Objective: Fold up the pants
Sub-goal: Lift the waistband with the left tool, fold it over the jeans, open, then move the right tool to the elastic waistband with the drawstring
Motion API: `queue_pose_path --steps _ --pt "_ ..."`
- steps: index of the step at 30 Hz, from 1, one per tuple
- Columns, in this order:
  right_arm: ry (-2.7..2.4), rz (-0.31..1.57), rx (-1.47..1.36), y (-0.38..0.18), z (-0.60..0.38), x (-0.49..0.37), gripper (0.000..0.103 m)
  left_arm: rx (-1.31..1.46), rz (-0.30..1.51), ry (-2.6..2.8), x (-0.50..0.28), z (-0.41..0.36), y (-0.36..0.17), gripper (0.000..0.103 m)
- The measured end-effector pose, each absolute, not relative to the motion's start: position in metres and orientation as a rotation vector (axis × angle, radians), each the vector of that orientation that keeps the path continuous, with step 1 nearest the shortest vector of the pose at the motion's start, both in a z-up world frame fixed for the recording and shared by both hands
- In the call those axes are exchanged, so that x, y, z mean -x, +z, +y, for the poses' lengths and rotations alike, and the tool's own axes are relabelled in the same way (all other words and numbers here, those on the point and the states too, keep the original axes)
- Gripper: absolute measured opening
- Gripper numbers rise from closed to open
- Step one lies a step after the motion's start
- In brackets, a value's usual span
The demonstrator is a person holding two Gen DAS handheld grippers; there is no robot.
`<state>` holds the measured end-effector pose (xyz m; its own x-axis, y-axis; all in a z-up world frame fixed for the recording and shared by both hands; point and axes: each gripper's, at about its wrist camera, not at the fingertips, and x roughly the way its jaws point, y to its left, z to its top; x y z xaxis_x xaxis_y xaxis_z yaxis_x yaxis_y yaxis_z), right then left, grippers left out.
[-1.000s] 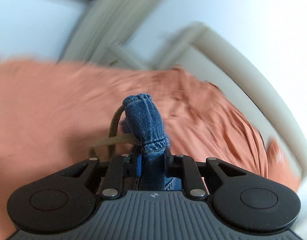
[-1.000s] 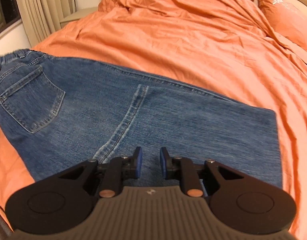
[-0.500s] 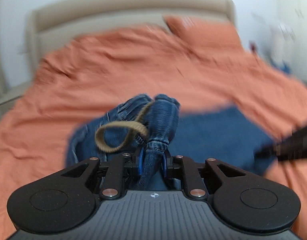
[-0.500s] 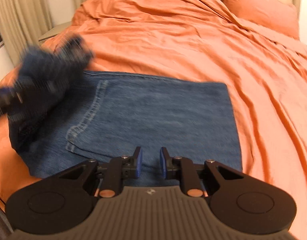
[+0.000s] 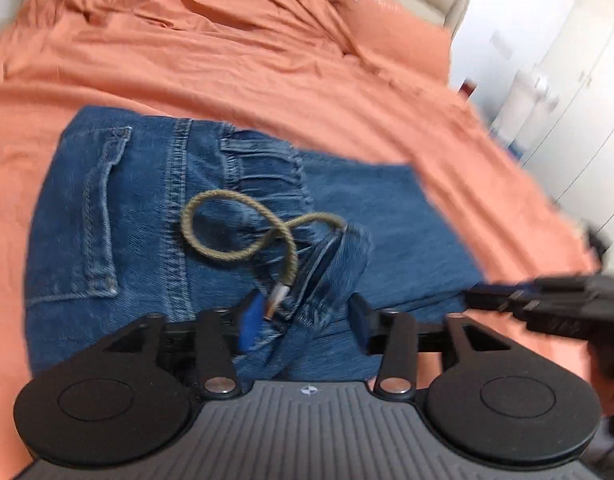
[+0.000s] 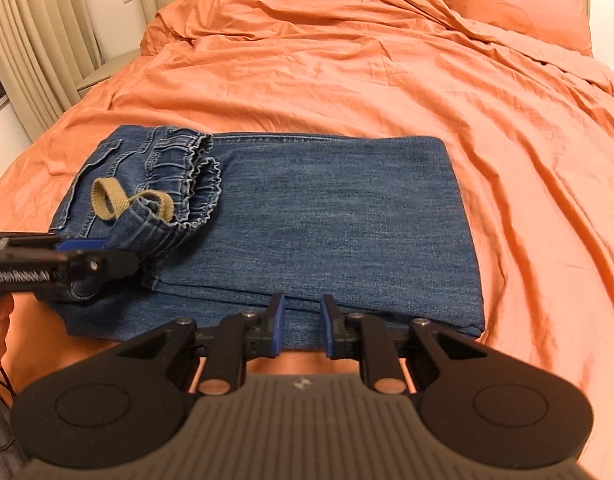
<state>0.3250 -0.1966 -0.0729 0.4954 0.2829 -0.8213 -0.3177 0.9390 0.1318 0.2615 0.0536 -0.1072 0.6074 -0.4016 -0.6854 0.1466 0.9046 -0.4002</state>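
The pants point(image 6: 327, 216) lie folded on the bed point(image 6: 347, 60). The left gripper point(image 5: 303, 320) has its fingers open around the waistband. The right gripper point(image 6: 301, 326) hovers open. The cord point(image 5: 243, 232) could snag and pull the fold apart.

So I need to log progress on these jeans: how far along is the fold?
Done: the jeans lie doubled lengthwise on the orange duvet, and the waistband end is laid over the legs. In hand: the left gripper, jaws apart, sits around the waistband bunch beside the tan drawstring; the right gripper is open at the near edge. Left: probably flattening that bunch and one more fold.
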Motion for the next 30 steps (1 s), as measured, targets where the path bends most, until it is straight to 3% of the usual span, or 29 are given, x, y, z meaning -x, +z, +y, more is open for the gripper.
queue_pose_path --steps 5,11,18,30 --pt "0.367 0.977 0.041 -0.066 -0.2 -0.319 0.018 0.508 0.759 -0.408 -0.252 0.077 -0.092 0.073" --pt "0.383 0.969 -0.016 -0.058 -0.196 -0.323 0.03 0.541 0.653 -0.28 -0.251 0.102 -0.078 0.073" --pt "0.422 0.963 -0.091 -0.055 -0.169 -0.345 0.046 0.506 0.626 -0.043 -0.262 0.139 -0.083 0.068" --pt "0.474 1.017 -0.363 -0.077 -0.133 -0.399 0.051 0.566 0.663 0.032 -0.28 0.174 -0.106 0.058"
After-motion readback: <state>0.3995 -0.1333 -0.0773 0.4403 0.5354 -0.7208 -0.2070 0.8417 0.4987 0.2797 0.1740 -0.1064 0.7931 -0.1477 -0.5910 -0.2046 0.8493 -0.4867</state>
